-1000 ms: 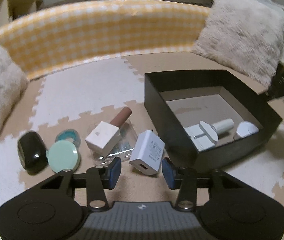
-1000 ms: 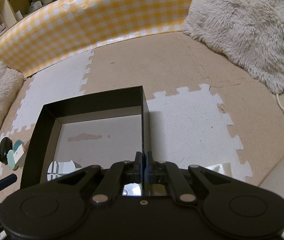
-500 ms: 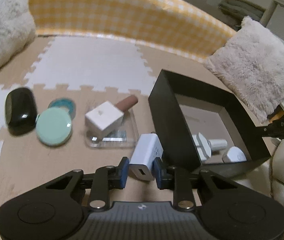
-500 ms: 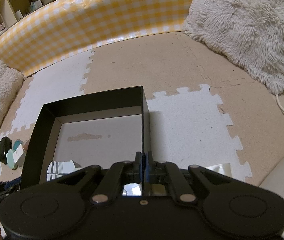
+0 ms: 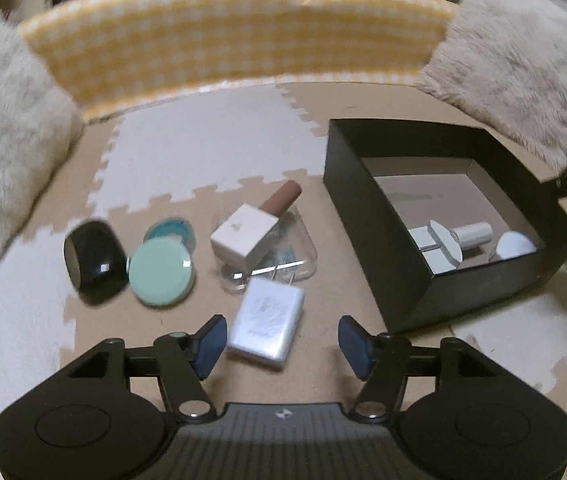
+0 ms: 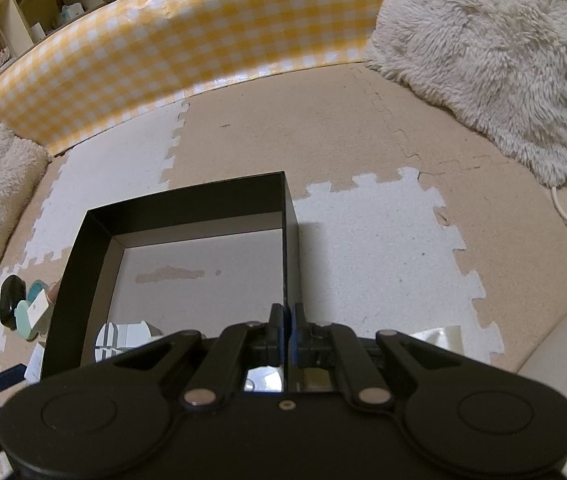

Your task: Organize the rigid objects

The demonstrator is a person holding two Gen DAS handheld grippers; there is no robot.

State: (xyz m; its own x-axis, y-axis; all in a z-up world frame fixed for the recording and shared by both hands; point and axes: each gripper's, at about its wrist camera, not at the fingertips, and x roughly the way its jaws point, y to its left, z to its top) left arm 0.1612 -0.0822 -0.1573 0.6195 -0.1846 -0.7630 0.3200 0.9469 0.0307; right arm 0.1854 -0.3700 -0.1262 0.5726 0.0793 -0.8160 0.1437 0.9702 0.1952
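A: While your left gripper [image 5: 282, 344] is opening, its pads flank the white charger [image 5: 266, 324] without pressing it. It lies on the mat just short of the black box [image 5: 383, 232].

B: How should it handle?

A: Likely light, stiff and slick; take it across the flat sides, clear of the 2 prongs.

B: And the right?

A: Your right gripper [image 6: 285, 330] is clenched on the box wall. Beyond the charger you have 1 clear case [image 5: 283, 256], 1 white-capped bottle [image 5: 257, 228], 2 teal discs [image 5: 160, 272], 1 black pod [image 5: 93, 260].
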